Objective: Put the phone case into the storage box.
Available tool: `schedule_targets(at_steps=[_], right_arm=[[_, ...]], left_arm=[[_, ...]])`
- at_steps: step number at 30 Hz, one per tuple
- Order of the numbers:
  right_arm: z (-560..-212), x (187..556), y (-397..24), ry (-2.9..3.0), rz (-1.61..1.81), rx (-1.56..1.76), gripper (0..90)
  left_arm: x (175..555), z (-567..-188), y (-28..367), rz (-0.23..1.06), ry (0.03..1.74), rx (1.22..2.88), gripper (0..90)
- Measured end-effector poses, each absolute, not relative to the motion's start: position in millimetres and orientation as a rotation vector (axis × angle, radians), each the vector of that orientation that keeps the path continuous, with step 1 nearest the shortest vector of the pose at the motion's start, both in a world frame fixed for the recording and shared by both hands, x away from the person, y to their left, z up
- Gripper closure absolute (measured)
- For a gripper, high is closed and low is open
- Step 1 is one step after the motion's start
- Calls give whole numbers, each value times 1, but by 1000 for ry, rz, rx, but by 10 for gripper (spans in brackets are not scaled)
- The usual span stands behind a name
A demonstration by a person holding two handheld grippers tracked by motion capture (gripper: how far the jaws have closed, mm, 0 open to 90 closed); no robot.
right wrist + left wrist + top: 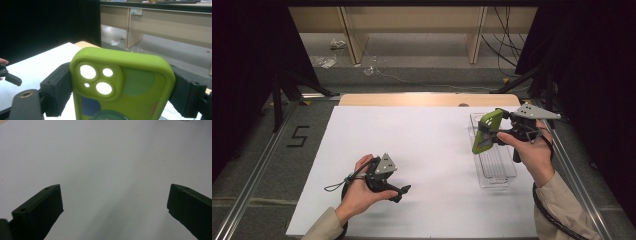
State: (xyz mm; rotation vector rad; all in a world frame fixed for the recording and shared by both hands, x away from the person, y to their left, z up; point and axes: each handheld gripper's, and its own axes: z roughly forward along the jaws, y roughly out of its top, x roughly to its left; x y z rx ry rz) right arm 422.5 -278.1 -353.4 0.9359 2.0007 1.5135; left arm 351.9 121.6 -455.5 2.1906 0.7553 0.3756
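Observation:
A lime-green phone case (484, 132) with camera cut-outs is held up in the air at the right of the table, above the far end of a clear plastic tray (495, 183). My right gripper (493, 131) is shut on it. In the right gripper view the case (130, 75) stands upright, and both black pads (58, 85) press on its two long sides. At the front left, my left gripper (401, 193) rests low over the white sheet (412, 145). Its jaws stand wide apart in the left gripper view (115, 192), with nothing between them.
The white sheet covers most of a wooden table whose bare far edge (427, 99) shows. A grey floor with metal rails (259, 165) lies on both sides. Desks and loose cables (507, 45) stand beyond the table. Black curtains flank the space.

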Motion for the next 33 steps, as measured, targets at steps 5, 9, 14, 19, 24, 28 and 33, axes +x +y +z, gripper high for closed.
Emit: schedule_targets(at_steps=[5, 9, 14, 19, 24, 28, 33], right_arm=[[-353, 423, -281, 1992, 1512, 942, 171], [-353, 423, -282, 1987, 1510, 944, 171], [-354, 424, -283, 1985, 1506, 953, 171], [-354, 424, -285, 1982, 1500, 954, 171], [-354, 425, -286, 1977, 1503, 957, 171], [-353, 425, -287, 1975, 1501, 962, 171], [-354, 425, -289, 1971, 1501, 965, 171]], left_arm=[[352, -455, 122, 376, 755, 2191, 0], [352, -455, 121, 376, 754, 2192, 0], [352, -455, 121, 377, 755, 2193, 0], [352, -455, 121, 377, 755, 2192, 0], [352, -455, 121, 378, 755, 2193, 0], [352, -455, 121, 378, 754, 2192, 0], [352, -455, 121, 377, 754, 2193, 0]])
